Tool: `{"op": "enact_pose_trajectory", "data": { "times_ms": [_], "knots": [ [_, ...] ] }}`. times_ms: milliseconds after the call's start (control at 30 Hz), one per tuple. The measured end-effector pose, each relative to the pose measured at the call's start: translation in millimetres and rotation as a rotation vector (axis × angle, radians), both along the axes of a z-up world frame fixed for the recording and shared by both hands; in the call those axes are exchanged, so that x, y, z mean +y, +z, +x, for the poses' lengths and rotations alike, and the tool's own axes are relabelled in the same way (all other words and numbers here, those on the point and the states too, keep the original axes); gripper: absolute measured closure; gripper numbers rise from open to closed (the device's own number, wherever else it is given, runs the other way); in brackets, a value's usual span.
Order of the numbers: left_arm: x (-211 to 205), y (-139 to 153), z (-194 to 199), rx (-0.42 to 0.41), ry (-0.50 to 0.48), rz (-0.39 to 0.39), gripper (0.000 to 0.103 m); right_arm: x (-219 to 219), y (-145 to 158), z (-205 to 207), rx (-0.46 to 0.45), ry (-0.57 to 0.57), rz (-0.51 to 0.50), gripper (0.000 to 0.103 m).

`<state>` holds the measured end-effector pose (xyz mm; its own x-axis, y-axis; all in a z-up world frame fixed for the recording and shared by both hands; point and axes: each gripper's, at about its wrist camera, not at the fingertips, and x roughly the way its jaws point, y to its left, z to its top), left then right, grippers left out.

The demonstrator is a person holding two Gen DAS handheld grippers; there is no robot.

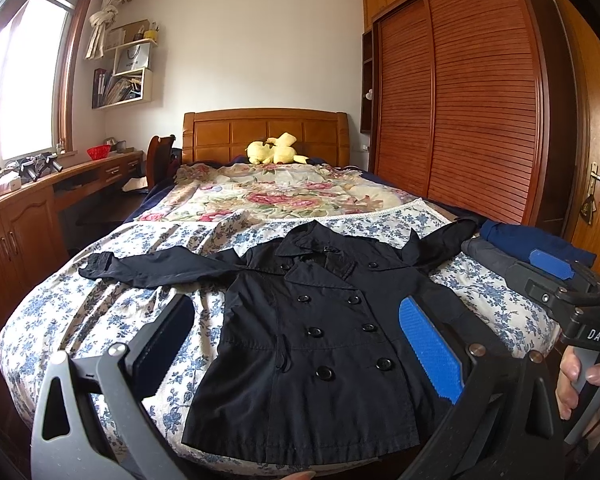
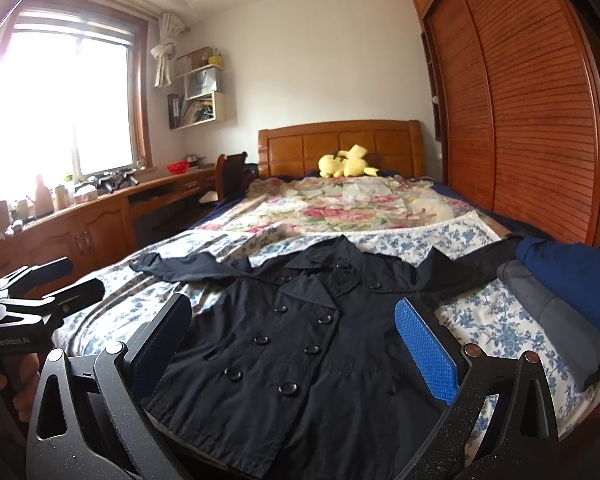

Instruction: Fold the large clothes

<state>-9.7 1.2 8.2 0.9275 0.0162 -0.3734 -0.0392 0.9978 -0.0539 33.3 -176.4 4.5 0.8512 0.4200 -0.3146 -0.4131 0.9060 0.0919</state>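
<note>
A black double-breasted coat (image 1: 311, 344) lies flat and face up on the blue-flowered sheet at the foot of the bed, sleeves spread to both sides; it also shows in the right wrist view (image 2: 300, 344). My left gripper (image 1: 300, 344) is open and empty, hovering above the coat's lower front. My right gripper (image 2: 296, 344) is open and empty too, hovering above the coat near its hem. The right gripper also shows at the right edge of the left wrist view (image 1: 555, 276), and the left gripper shows at the left edge of the right wrist view (image 2: 48, 292).
Folded dark blue and grey clothes (image 2: 567, 296) are stacked on the bed's right corner. A floral quilt (image 1: 284, 196) and a yellow plush toy (image 1: 274, 149) lie near the headboard. A wooden desk (image 1: 40, 200) runs along the left, a wardrobe (image 1: 459, 100) along the right.
</note>
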Motion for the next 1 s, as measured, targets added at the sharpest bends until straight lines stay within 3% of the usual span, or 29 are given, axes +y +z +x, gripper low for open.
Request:
{"op": "enact_pose_trajectory", "data": {
  "times_ms": [567,733,1000],
  "knots": [
    [43,-57,55,0.095,0.049,0.0,0.0,28,-48,80,0.035,0.059,-0.041,0.0],
    [61,-75,71,0.143,0.059,-0.047,0.0,43,-61,109,0.046,0.105,-0.04,0.0],
    [97,-97,82,0.198,0.174,-0.053,0.0,76,-84,156,0.087,0.2,-0.016,0.0]
  ]
}}
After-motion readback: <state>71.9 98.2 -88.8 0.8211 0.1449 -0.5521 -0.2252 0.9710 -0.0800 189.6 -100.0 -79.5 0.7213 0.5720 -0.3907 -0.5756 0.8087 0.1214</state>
